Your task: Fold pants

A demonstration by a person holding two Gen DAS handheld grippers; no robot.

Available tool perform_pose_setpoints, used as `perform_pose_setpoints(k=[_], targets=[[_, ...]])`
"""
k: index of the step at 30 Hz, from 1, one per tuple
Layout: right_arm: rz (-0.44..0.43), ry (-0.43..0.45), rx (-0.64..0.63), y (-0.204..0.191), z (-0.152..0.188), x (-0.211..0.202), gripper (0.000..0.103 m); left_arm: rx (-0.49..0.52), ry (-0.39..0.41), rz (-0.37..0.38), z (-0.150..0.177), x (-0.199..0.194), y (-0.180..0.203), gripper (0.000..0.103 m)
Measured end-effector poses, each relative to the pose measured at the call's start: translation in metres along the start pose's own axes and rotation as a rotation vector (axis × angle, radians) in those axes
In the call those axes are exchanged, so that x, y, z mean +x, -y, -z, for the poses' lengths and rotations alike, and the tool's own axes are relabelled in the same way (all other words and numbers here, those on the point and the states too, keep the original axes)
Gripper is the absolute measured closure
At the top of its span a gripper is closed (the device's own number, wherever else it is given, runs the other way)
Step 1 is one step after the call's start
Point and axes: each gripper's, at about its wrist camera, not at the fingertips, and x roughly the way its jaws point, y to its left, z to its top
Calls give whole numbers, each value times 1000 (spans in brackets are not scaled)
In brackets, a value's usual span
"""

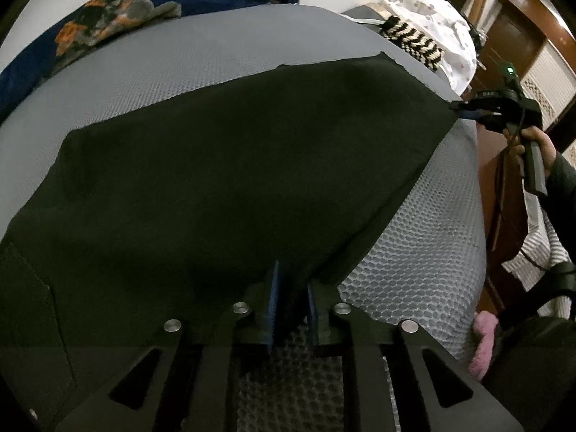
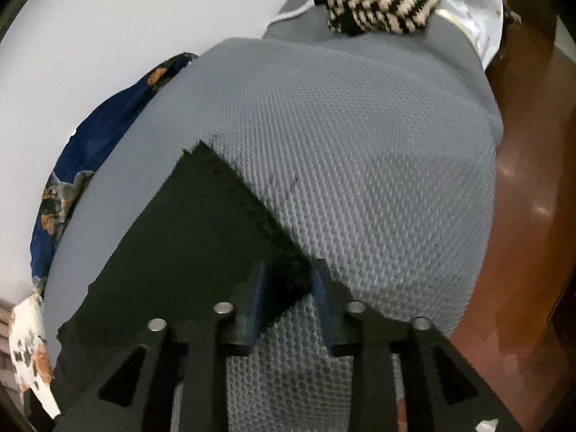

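The black pants (image 1: 230, 165) lie spread over a grey mesh mattress (image 1: 223, 54). My left gripper (image 1: 292, 284) is shut on the near edge of the pants, cloth pinched between its blue pads. My right gripper (image 1: 468, 109) shows at the far right of the left wrist view, shut on the pants' hem corner. In the right wrist view the right gripper (image 2: 289, 284) pinches that frayed hem corner of the pants (image 2: 194, 237), which lie over the mattress (image 2: 378, 180).
A navy floral cloth (image 1: 118, 21) lies along the mattress's far left edge by the white wall. A black-and-cream striped knit (image 2: 381, 3) and white cloth (image 1: 439, 28) sit at the far end. Brown wooden furniture (image 2: 532, 180) stands to the right. A pink item (image 1: 484, 345) lies below the mattress edge.
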Motion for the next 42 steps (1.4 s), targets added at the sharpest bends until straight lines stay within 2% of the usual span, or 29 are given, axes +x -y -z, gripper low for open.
perform_pose_setpoints(k=[2, 4, 5, 8, 12, 18, 22, 27, 32, 33, 34, 35, 37, 42], targets=[[-14, 18, -21, -3, -12, -7, 75, -13, -2, 6, 0, -3, 0, 70], [-48, 30, -44, -9, -26, -11, 75, -20, 9, 11, 0, -9, 0, 61], [-71, 31, -56, -13, -33, -10, 75, -21, 22, 17, 0, -14, 0, 60], [-166, 1, -107, -33, -57, 0, 75, -43, 53, 24, 0, -24, -4, 58], [-227, -93, -192, -68, -84, 35, 76, -114, 90, 12, -2, -36, -18, 57], [-217, -182, -265, -93, -109, 81, 76, -270, 136, -22, -1, -51, -49, 57], [-203, -222, -290, -100, -117, 103, 76, -339, 153, -41, -1, -56, -62, 57], [-176, -237, -321, -103, -121, 117, 76, -412, 165, -59, 2, -62, -76, 57], [-187, -239, -350, -109, -118, 122, 75, -454, 157, -85, 3, -58, -87, 57], [-189, -242, -365, -109, -116, 121, 77, -462, 155, -86, 3, -56, -90, 57], [-191, -248, -379, -110, -114, 121, 88, -468, 154, -85, 2, -55, -91, 57], [-190, -253, -386, -111, -112, 120, 94, -477, 152, -86, 2, -54, -93, 57], [-187, -217, -399, -112, -108, 112, 99, -485, 152, -88, -1, -51, -95, 57], [-125, -26, -400, -115, -104, 73, 101, -490, 182, -98, -5, -53, -99, 57]])
